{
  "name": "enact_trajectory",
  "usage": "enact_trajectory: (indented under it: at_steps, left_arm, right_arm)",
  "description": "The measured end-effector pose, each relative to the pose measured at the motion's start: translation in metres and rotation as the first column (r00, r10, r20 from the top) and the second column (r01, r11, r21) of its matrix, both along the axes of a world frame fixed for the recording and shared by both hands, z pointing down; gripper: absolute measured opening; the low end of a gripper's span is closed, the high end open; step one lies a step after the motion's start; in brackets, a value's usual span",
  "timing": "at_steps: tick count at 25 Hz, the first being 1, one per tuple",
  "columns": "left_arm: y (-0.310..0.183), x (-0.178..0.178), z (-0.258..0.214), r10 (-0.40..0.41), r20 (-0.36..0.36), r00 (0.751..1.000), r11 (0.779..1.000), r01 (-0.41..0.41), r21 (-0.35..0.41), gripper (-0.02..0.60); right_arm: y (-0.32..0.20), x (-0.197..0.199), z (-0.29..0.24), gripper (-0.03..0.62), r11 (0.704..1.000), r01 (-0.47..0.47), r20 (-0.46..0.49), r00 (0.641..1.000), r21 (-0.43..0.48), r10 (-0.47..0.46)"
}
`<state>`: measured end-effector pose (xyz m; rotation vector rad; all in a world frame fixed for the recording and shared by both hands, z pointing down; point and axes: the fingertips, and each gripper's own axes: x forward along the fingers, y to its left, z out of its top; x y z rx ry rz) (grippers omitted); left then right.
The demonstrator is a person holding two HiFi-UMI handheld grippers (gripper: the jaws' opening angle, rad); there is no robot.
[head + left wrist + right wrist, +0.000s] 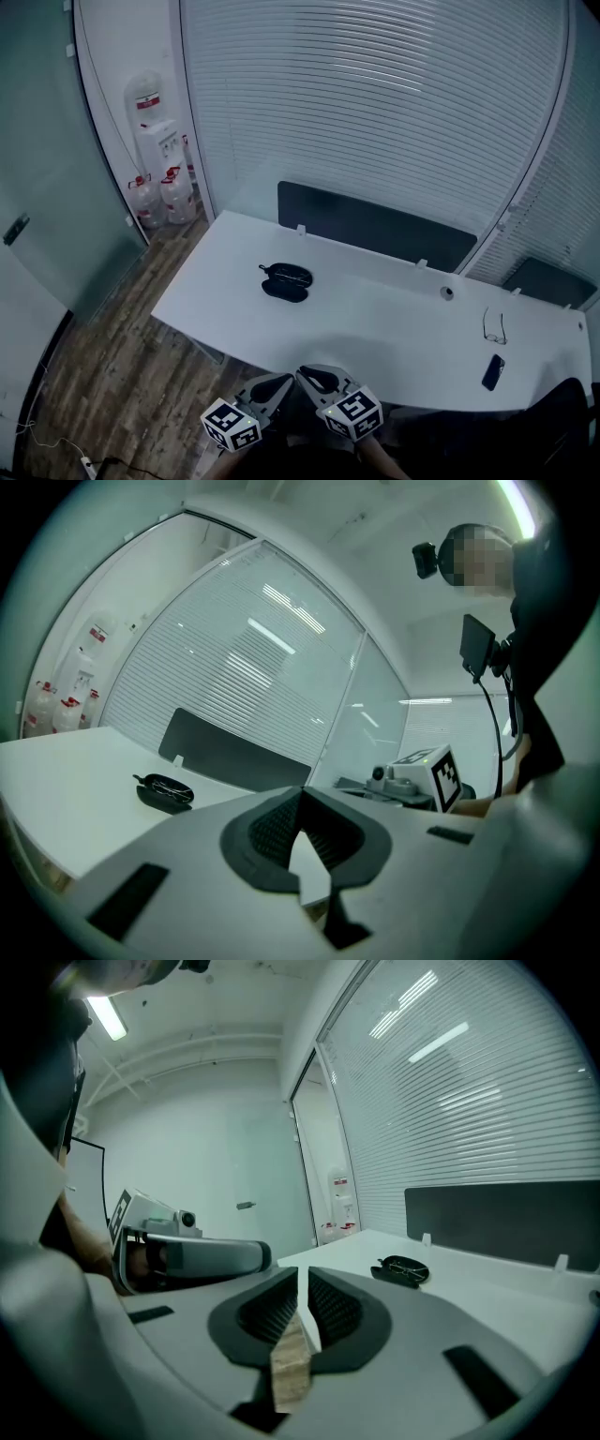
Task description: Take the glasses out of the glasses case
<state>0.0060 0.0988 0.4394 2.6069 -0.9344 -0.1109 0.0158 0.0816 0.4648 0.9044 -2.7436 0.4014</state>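
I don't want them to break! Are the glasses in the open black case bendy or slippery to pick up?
The glasses look thin-wired, so they are probably light and easy to bend; hold them gently. Their case lies on a smooth white table, so it may slide when tugged. It sits low and flat, so tipping seems unlikely.

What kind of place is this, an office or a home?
Most likely an office: a long white desk with a dark rectangular divider panel, white horizontal blinds covering glazed walls, and a white water dispenser with spare bottles in the corner.
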Motion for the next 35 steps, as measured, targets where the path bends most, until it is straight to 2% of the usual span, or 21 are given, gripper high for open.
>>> enact_trajectory:
  at_steps: [11, 18, 35]
  left_arm:
    - [-0.078, -0.019, -0.002, 0.081, 0.028, 0.996, 0.997, -0.081, -0.004, 0.003]
    - [-0.123, -0.029, -0.001, 0.128, 0.021, 0.992, 0.992, -0.127, -0.023, 0.003]
    - [-0.180, -0.042, 0.008, 0.226, 0.007, 0.974, 0.973, -0.226, -0.043, 0.003]
  right_arm:
    - [-0.078, -0.025, -0.003, 0.031, 0.999, -0.045, -0.015, 0.999, -0.030, 0.044]
    - [-0.123, -0.036, -0.005, 0.041, 0.995, -0.087, -0.016, 0.996, -0.042, 0.087]
    - [-0.193, -0.051, 0.012, 0.051, 0.986, -0.155, -0.098, 0.984, -0.061, 0.149]
